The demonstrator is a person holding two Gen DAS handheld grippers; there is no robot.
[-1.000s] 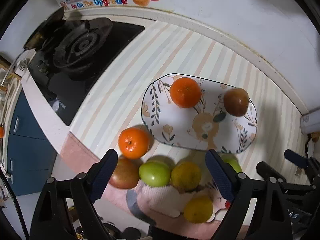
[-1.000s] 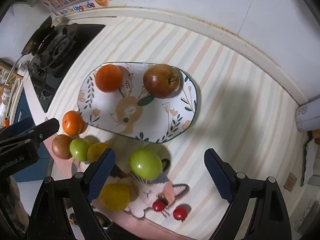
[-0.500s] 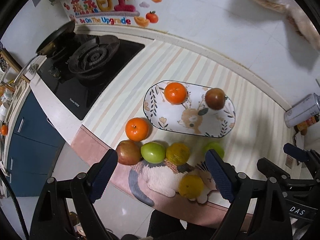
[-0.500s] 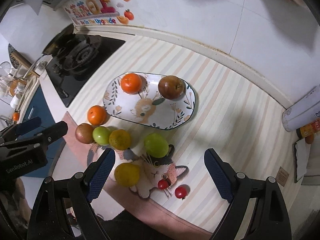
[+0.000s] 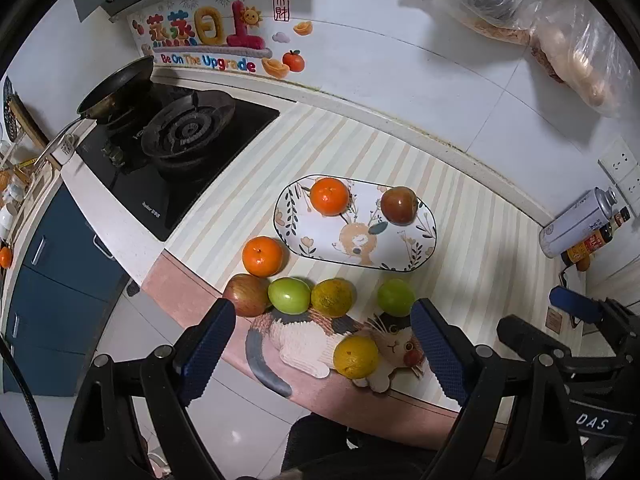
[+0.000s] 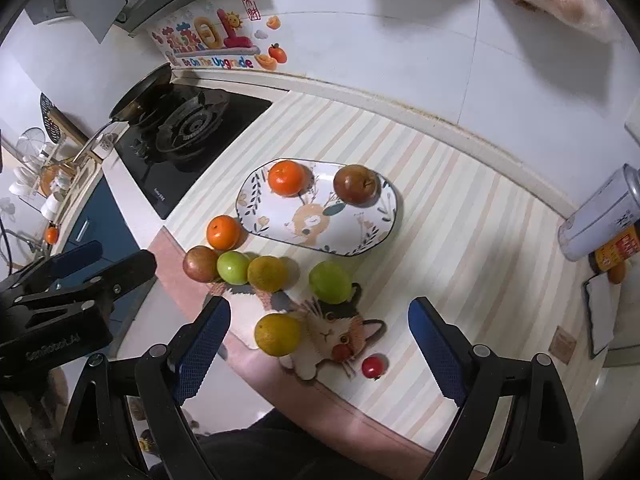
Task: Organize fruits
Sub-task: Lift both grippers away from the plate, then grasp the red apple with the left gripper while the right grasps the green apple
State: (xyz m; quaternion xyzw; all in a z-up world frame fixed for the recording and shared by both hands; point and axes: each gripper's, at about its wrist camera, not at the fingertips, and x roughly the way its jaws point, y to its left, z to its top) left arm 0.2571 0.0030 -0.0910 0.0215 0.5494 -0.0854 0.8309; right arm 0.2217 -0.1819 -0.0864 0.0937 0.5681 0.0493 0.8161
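Both the left claw and the right claw gape wide, holding nothing. On the plate sit an orange and a brown apple; six fruits lie near the tabletop's front edge.

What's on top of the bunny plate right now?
Two fruits sit on the plate: an orange toward the stove end and a dark red apple at the other. The painted bunny between them shows; the plate's pattern right beneath each fruit is covered.
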